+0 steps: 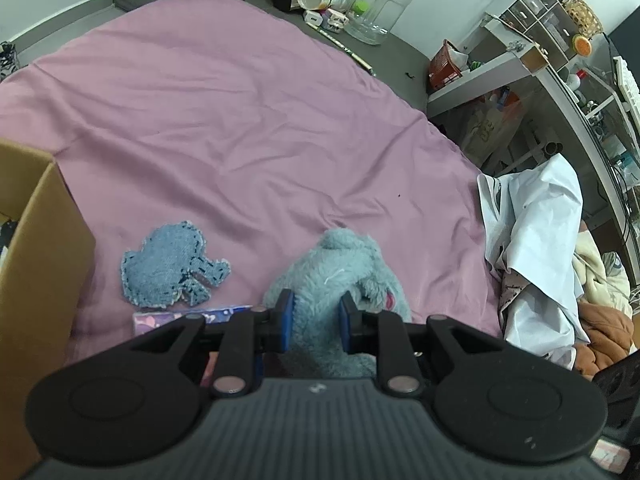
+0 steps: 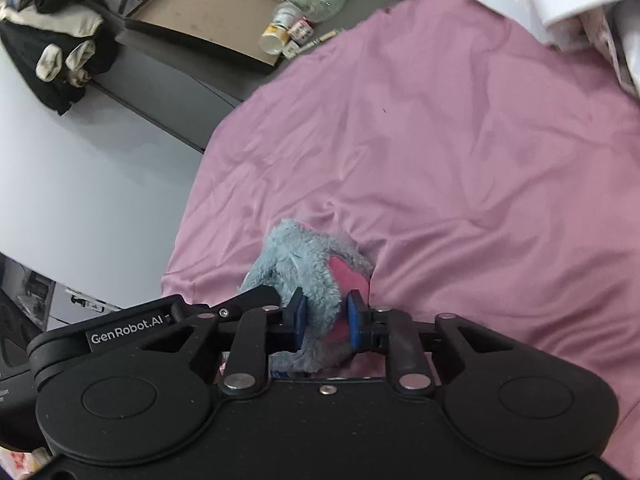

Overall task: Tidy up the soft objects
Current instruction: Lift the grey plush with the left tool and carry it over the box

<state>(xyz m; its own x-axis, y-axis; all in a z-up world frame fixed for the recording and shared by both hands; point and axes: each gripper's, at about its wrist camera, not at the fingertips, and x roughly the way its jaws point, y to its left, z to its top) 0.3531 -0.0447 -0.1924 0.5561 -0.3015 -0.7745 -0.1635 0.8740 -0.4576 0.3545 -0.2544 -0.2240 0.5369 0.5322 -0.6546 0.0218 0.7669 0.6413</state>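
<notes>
A fluffy blue plush toy (image 1: pixel 340 264) with pink patches lies on the pink bedsheet (image 1: pixel 240 120). My left gripper (image 1: pixel 316 320) is shut on the plush toy, its blue pads (image 1: pixel 285 320) pressing into the fur. In the right wrist view my right gripper (image 2: pixel 326 322) is shut on the same plush toy (image 2: pixel 308 264), near its pink ear. A flat blue terry-cloth toy (image 1: pixel 168 268) lies on the sheet to the left of the plush. A cardboard box (image 1: pixel 36 264) stands at the left edge.
A purple patterned packet (image 1: pixel 192 316) lies below the flat toy. White and brown laundry (image 1: pixel 536 248) is piled at the bed's right edge. Shelves (image 1: pixel 540 52) and a clear jug (image 1: pixel 380 4) stand beyond the bed. A flat cardboard tray (image 2: pixel 200 12) lies on the floor.
</notes>
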